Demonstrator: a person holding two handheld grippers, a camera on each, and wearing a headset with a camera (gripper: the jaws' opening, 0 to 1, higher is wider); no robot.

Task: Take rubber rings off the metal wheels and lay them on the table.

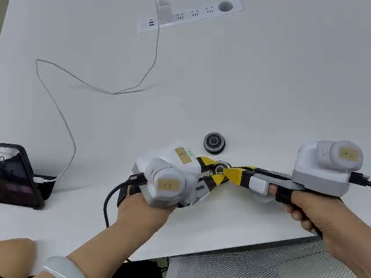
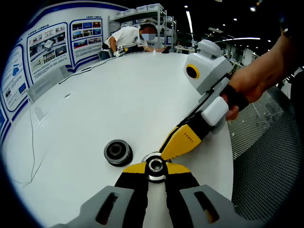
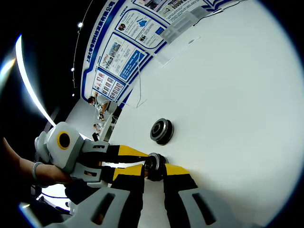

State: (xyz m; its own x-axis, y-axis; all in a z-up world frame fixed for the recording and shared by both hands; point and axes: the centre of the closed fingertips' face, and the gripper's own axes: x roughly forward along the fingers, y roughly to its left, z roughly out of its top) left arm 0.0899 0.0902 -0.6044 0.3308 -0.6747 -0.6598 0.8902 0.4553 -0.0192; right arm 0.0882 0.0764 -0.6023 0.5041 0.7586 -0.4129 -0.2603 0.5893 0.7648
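While both grippers meet near the front edge of the table [image 1: 278,87], they've got one wheel [image 1: 219,168] pinched between them, tips nose to nose. The left gripper [image 1: 213,175] comes in from the left, held in a hand [image 1: 142,211]. In the left gripper view its yellow tips are narrowed right down onto that wheel from both sides, with the shiny hub facing the camera. The right gripper [image 1: 228,173] reaches in from the right. In the right gripper view its jaws are also closed in tight on the same wheel, with the other gripper's tips touching it from the far side. Honestly can't tell if it's biting the rubber or the metal, it's too small. Also can't say whether the wheel is resting on the table or held just off it.

A second wheel [image 1: 214,142] lies on the table just behind the tips, apart from them, with nothing touching it. It has a dark outer band around a metal middle.

Way at the back there's a power strip [image 1: 191,11]. A thin cable [image 1: 64,116] loops from it across the table to a phone [image 1: 17,176] at the left edge.
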